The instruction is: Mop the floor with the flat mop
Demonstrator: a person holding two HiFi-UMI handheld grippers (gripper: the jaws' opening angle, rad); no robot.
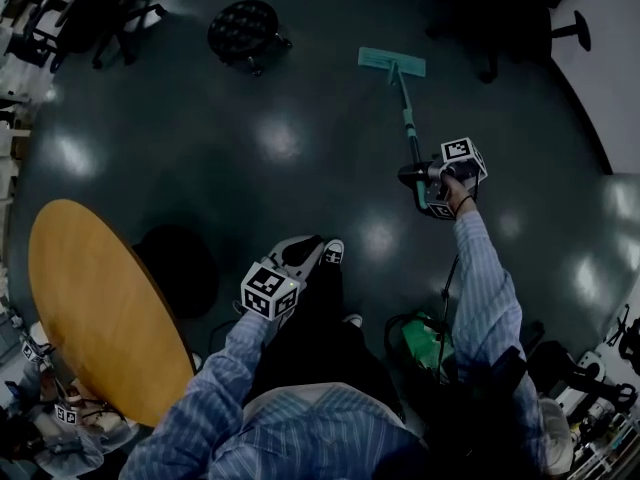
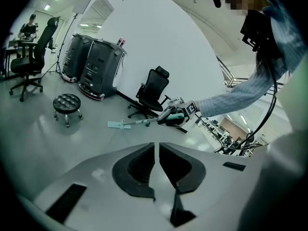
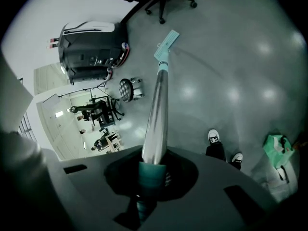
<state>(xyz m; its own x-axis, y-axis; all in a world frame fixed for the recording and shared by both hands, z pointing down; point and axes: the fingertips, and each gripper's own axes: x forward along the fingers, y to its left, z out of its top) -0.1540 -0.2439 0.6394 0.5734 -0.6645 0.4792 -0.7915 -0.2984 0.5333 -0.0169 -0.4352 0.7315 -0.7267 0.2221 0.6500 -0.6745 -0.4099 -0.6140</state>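
A flat mop with a teal head point(image 1: 392, 62) lies flat on the grey floor at the far middle, its shaft point(image 1: 405, 108) running back to my right gripper point(image 1: 425, 176). That gripper is shut on the mop handle; in the right gripper view the silver shaft point(image 3: 159, 105) and teal grip point(image 3: 152, 176) sit between the jaws, and the mop head point(image 3: 166, 44) rests far ahead. My left gripper point(image 1: 300, 253) hangs low near the person's legs, shut with nothing between its fingers point(image 2: 157, 170). From the left gripper view the mop point(image 2: 120, 124) shows out on the floor.
A round wooden table point(image 1: 95, 303) stands at the left. A black stool point(image 1: 243, 30) is at the far left, office chairs point(image 1: 500, 28) at the far right. A green bucket point(image 1: 425, 340) and cables sit by the person's right foot. Black machines point(image 2: 94, 66) line the wall.
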